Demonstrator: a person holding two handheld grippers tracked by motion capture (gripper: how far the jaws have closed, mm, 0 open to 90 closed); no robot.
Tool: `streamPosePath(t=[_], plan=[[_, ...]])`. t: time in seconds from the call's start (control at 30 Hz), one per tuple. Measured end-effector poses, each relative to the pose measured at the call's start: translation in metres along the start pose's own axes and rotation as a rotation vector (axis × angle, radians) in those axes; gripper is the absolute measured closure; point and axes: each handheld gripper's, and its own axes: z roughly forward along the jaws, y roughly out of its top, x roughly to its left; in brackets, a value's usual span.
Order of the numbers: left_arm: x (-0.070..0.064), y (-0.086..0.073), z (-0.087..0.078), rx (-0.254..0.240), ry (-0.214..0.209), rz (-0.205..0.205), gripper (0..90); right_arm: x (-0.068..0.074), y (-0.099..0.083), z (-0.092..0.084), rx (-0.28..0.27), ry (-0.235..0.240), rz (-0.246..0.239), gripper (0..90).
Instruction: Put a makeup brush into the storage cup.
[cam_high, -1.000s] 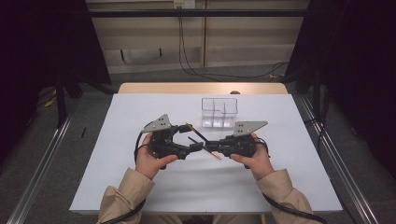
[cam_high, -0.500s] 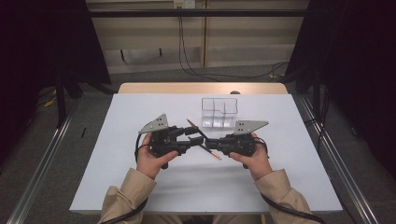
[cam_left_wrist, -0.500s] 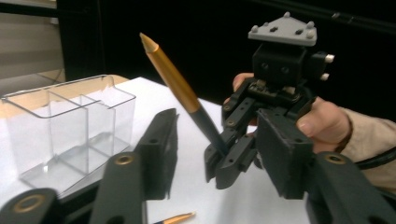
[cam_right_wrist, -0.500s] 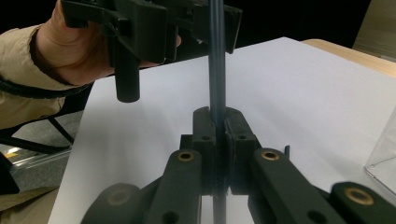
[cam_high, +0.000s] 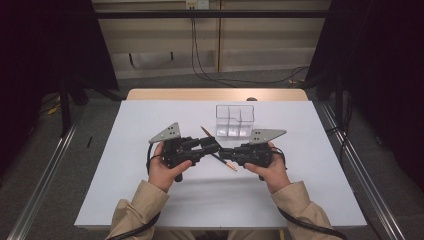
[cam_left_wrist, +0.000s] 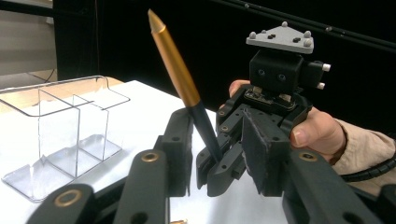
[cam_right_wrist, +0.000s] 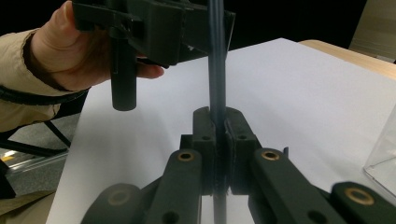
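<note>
A pen with a gold upper part (cam_left_wrist: 173, 56) and a dark barrel (cam_right_wrist: 216, 70) stands tilted between my two grippers above the white table (cam_high: 150, 125). My right gripper (cam_right_wrist: 217, 119) is shut on the dark barrel, low down. In the left gripper view the right gripper (cam_left_wrist: 219, 165) shows head-on with the pen rising out of it. My left gripper (cam_left_wrist: 217, 140) has just been closing. Its jaws stand on either side of the pen and the right gripper's tips, with one pad (cam_left_wrist: 256, 142) still apart from the barrel. From above, the pen (cam_high: 206, 133) crosses where the two grippers meet.
A clear plastic box (cam_high: 234, 120) with compartments stands just behind the grippers, toward the table's far side. It shows at the left of the left gripper view (cam_left_wrist: 65, 135). Dark frames and floor rails flank the table.
The left gripper's jaws have narrowed from wide open to close around the pen and the right gripper's tips. Both hands have stayed where they were.
</note>
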Motion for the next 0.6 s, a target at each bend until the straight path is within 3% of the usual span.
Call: streamPosePath(t=[0.3, 0.6], plan=[[-0.001, -0.004, 0.004, 0.024, -0.004, -0.015, 74.0, 0.003, 0.0, 0.005, 0.01, 0.006, -0.006, 84.7], [-0.003, -0.007, 0.012, 0.036, -0.014, -0.019, 76.5, 0.003, 0.0, 0.007, 0.01, 0.009, -0.006, 84.7]])
